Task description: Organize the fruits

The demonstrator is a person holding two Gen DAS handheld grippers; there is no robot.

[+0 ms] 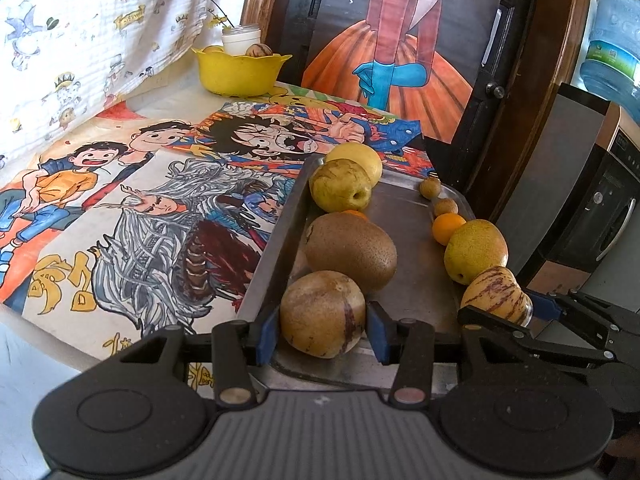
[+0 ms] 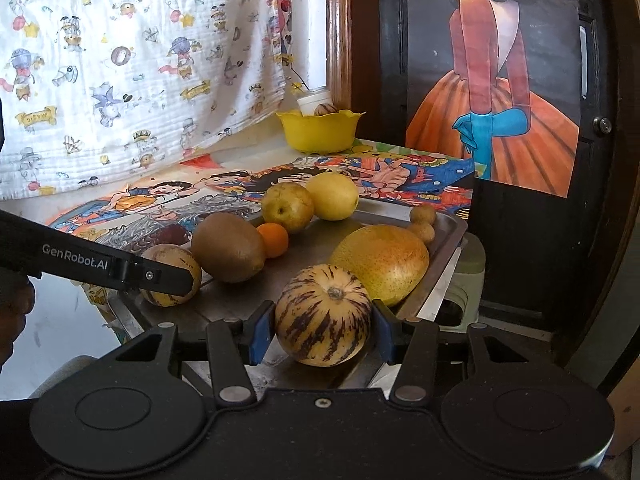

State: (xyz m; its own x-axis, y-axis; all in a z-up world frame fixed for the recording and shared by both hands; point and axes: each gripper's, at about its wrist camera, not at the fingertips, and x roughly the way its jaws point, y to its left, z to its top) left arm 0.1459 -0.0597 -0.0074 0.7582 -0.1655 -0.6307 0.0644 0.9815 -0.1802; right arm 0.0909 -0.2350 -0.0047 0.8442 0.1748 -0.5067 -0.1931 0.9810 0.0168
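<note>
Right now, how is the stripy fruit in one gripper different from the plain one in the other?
The purple-streaked yellow melon in the right gripper has bold dark stripes; the dull tan melon in the left gripper shows only one faint streak. The streaked one's stem end faces the camera. Both are roundish, sitting on the metal tray.

Pale worktop (image 1: pixel 32 364), largely covered by overlapping cartoon drawings (image 1: pixel 132 216). Resting on those, at the right edge: a metal tray (image 1: pixel 404 208) loaded with fruit, its far corner jutting past the worktop edge. At the back, near the patterned cloth (image 1: pixel 80 40): a yellow bowl (image 1: pixel 240 72), standing on the worktop well apart from the tray, with a white jar (image 1: pixel 241 38) just behind.
</note>
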